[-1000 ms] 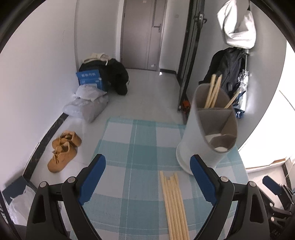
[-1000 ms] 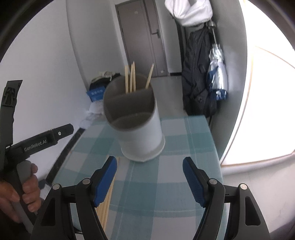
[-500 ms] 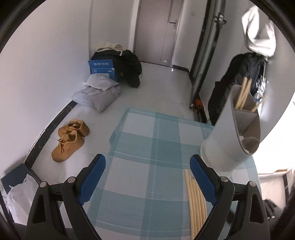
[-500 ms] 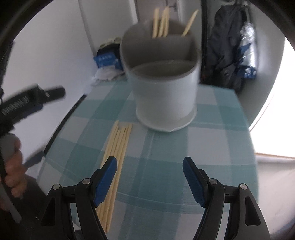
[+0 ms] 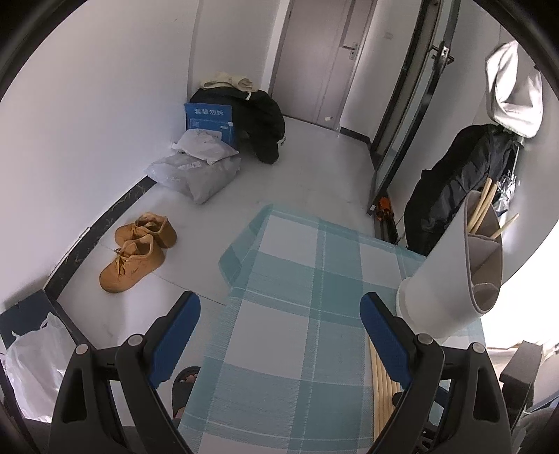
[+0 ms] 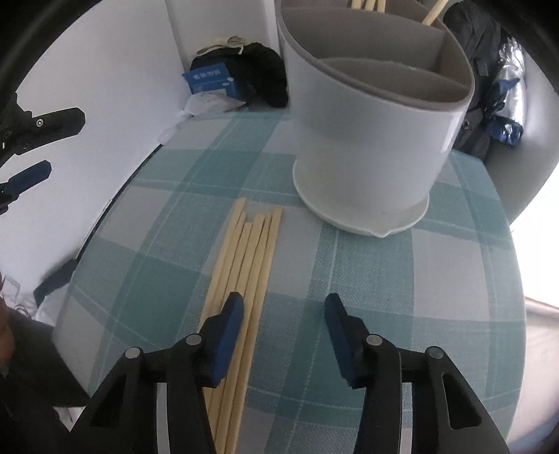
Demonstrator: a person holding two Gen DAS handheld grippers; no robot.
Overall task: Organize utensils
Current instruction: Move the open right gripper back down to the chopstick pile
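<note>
A white utensil holder (image 6: 377, 125) with grey divided compartments stands on the checked tablecloth (image 6: 401, 279); a few chopsticks (image 6: 431, 12) stand in its far compartment. It also shows at the right of the left wrist view (image 5: 450, 279). Several loose wooden chopsticks (image 6: 248, 265) lie side by side in front of it, also seen in the left wrist view (image 5: 380, 384). My right gripper (image 6: 283, 314) is open, low over the near ends of the chopsticks, its left finger over them. My left gripper (image 5: 279, 321) is open and empty above the table's left part.
The small round table drops off to the floor on the left, where tan shoes (image 5: 136, 251), bags (image 5: 199, 167) and a blue box (image 5: 209, 118) lie. Dark coats (image 5: 454, 195) hang at the right. The left gripper's tips show in the right wrist view (image 6: 38, 129).
My right gripper has come down and forward toward the loose chopsticks, close to the table. My left gripper has swung left, so the holder has slid to its right edge.
</note>
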